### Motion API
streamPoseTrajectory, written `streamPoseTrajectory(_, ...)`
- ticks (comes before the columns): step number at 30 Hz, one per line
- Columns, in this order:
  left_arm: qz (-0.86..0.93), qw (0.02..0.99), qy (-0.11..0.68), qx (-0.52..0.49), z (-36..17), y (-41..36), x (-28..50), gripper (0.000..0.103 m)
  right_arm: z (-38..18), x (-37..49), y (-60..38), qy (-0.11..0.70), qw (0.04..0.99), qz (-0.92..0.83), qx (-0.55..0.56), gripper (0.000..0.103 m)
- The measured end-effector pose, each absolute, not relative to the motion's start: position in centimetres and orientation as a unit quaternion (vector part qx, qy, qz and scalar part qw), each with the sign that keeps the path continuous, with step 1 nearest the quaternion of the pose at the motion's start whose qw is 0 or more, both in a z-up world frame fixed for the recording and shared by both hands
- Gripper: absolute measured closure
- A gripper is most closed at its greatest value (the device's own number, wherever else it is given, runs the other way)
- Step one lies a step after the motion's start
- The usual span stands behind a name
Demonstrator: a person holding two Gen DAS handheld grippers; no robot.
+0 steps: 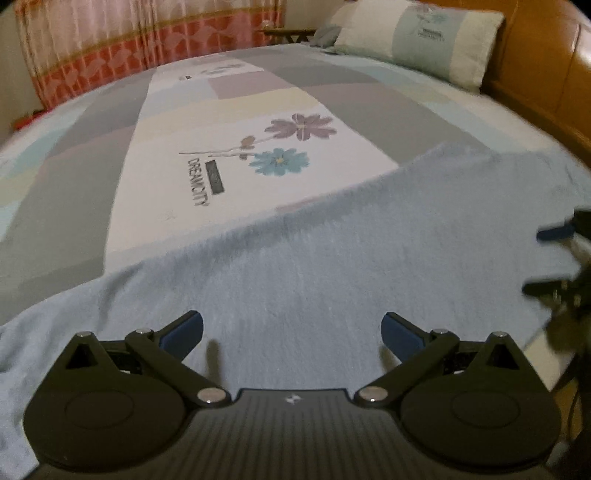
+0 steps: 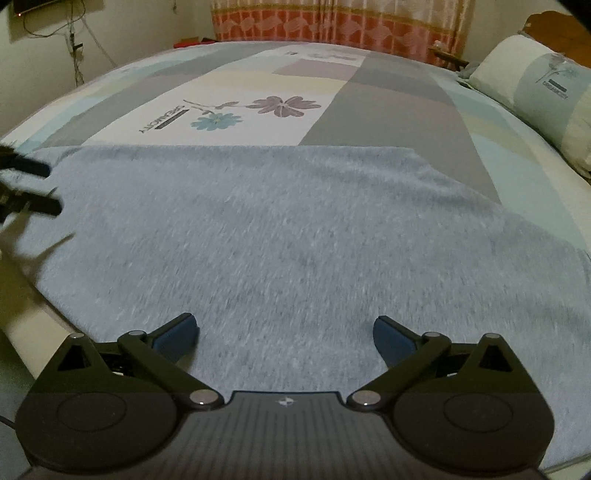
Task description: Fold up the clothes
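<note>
Two wrist views of a bed with a light blue fleece garment (image 2: 295,236) spread flat on the patchwork bedsheet (image 2: 388,110). Taking the printed flower motif (image 2: 258,110) on the sheet as landmark, the garment lies on the near side of it, its straight far edge just short of the print, and it reaches toward the near edge of the mattress. A pillow (image 2: 535,92) rests well to the right of the motif, and a patterned curtain (image 2: 332,22) hangs beyond it.

The left gripper (image 1: 291,332) hangs above the garment with its blue pads spread wide and nothing between them. The right gripper (image 2: 286,334) is likewise spread wide above the cloth, empty. In the right wrist view the left gripper's fingertips show at the left margin, near the garment's far left corner.

Handling, as judged from the surface: the cloth looks soft, fuzzy and limp, light enough to lift by a corner, and not fragile. It will likely sag and drape between two holds rather than keep a shape, and the nap should give the pads good friction. The most sensible holds appear to be the two corners of one edge, pinched through the full thickness so that no layer slips. What kind of garment it is cannot be told.
</note>
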State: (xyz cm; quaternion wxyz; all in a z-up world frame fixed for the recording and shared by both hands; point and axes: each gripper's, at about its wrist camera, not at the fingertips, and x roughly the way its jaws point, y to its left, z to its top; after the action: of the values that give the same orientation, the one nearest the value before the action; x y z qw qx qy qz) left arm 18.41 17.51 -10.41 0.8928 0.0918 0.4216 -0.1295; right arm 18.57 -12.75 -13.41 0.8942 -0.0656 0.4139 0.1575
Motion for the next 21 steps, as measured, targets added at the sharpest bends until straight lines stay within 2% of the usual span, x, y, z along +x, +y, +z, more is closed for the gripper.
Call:
streamPoseTrajectory(4, -0.106, 0.883, 0.449, 0.078, -12.4, 18.2, 16.9, 0.001, -13.6, 18.3, -12.7, 0.408, 0.898, 0.154, -0.066, 0.0)
streamPoseTrajectory(7, -0.096, 0.89, 0.445, 0.028, -12.4, 19.5, 15.5, 0.001, -13.6, 18.2, -12.8, 0.405, 0.899, 0.154, -0.065, 0.0)
streamPoseTrajectory(14, -0.084, 0.898, 0.431, 0.025, -11.2, 20.2, 13.9, 0.001, -13.6, 18.3, -12.8, 0.404, 0.9, 0.151, -0.067, 0.0)
streamPoseTrajectory(21, -0.05, 0.898, 0.437, -0.012, -12.3, 22.1, 14.2, 0.001, -13.6, 18.2, -12.7, 0.407, 0.899, 0.146, -0.067, 0.0)
